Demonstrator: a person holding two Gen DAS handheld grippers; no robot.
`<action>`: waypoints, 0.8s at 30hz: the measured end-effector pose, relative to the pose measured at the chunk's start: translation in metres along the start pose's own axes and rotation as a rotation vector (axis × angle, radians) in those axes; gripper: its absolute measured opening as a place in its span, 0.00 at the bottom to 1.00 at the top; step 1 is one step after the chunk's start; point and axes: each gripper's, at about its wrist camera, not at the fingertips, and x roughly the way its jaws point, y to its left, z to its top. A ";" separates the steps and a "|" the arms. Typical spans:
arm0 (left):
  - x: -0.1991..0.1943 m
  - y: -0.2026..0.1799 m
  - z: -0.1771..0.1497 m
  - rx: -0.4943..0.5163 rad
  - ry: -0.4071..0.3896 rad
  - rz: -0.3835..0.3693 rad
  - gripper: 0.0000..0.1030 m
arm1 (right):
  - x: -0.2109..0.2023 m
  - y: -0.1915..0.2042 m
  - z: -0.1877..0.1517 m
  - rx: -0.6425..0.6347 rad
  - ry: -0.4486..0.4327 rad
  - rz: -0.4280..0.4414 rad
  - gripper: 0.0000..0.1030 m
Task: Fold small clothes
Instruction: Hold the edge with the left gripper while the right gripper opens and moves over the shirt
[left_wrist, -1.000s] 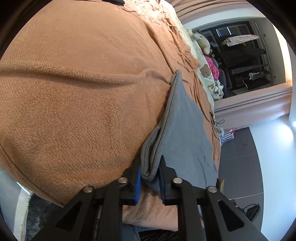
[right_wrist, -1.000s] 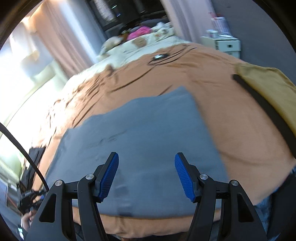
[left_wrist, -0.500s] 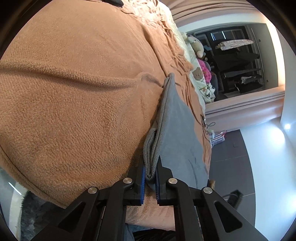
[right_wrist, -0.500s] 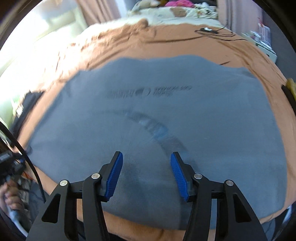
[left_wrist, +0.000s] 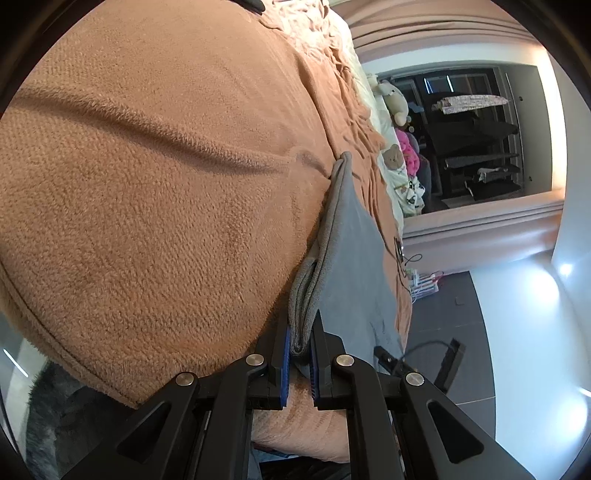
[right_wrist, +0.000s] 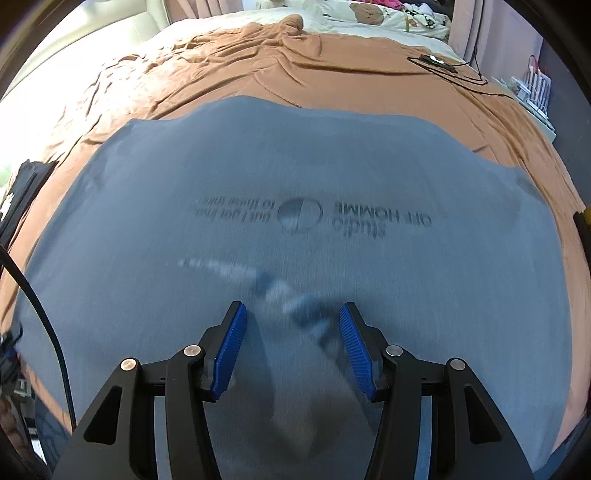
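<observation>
Grey T-shirt (right_wrist: 295, 206), print showing faintly, lies spread on the orange fleece blanket (left_wrist: 166, 184) covering the bed. My left gripper (left_wrist: 298, 354) is clenched on its bunched edge at 6 o'clock in the left wrist view. My right gripper (right_wrist: 291, 343) hovers over the shirt, jaws apart, gripping nothing. Teddy-bear bedding (right_wrist: 373, 14) sits at 12 o'clock; dark shelving (left_wrist: 476, 155) at 2 o'clock.
</observation>
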 end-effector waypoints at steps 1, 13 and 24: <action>-0.001 0.001 0.000 -0.006 0.000 -0.004 0.08 | 0.003 0.000 0.000 0.001 0.001 -0.003 0.49; -0.002 0.007 0.003 -0.052 0.005 -0.012 0.08 | 0.021 0.000 0.020 0.001 -0.008 -0.014 0.49; 0.000 0.004 -0.001 -0.090 -0.002 0.018 0.08 | 0.038 -0.006 0.038 0.004 -0.027 0.012 0.49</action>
